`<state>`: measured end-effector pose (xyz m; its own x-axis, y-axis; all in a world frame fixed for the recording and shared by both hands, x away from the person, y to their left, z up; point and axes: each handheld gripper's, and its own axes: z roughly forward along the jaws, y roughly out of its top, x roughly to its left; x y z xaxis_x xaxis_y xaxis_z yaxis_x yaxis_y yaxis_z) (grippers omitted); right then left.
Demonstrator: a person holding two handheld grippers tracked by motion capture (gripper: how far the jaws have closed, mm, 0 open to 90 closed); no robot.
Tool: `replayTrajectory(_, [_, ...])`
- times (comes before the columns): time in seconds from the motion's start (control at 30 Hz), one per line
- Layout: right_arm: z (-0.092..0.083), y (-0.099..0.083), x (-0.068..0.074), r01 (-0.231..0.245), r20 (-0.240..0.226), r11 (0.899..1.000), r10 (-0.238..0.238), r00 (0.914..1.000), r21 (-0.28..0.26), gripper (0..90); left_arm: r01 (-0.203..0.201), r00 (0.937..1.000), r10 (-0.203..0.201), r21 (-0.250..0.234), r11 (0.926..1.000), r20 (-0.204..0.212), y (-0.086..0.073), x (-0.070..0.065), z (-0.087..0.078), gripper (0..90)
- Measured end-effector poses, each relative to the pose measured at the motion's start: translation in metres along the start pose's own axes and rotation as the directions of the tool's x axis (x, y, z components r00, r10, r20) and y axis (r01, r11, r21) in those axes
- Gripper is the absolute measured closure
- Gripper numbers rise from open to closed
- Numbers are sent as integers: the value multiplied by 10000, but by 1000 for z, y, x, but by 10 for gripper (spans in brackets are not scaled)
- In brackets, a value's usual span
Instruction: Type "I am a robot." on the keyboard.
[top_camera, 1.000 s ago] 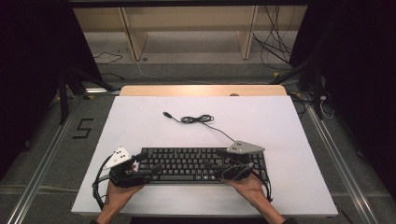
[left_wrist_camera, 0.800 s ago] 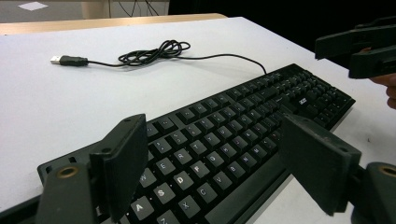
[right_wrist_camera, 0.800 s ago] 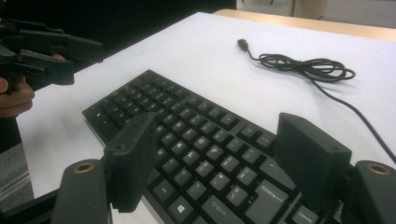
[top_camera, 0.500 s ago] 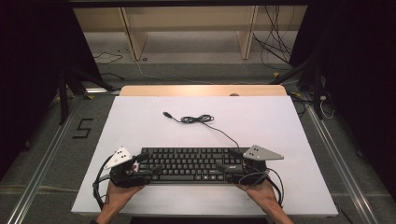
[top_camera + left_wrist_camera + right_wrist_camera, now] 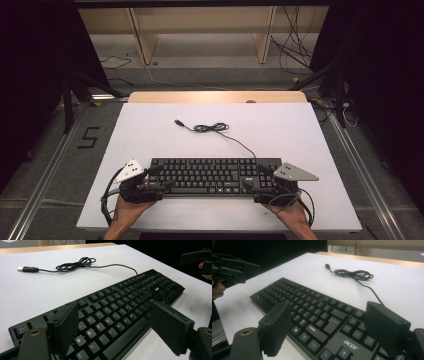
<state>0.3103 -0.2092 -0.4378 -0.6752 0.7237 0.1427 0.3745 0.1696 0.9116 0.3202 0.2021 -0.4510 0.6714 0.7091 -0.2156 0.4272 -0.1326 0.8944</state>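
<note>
High view: a black keyboard (image 5: 212, 176) lies flat near the front edge of the white table (image 5: 150, 130), its cable (image 5: 215, 129) coiled behind it. The left gripper (image 5: 155, 177) sits at its left end, the right gripper (image 5: 252, 181) at its right end.

Left gripper view: the jaws stand wide apart over the keyboard's (image 5: 112, 315) left keys, gripping nothing.

Right gripper view: the jaws have just been opening; they straddle the keyboard's (image 5: 317, 317) right end without pressing on it.

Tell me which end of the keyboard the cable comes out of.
The keyboard end by the right gripper: the cable leaves its far edge there, not at the end by the left gripper.
</note>
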Motion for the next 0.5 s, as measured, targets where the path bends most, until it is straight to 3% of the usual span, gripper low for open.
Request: replayTrajectory(0.5, [-10,-6,-3,-16,255,9999,19,9997,-130,223,19,10000,-19,24,10000,-27,-1,-1,0,227])
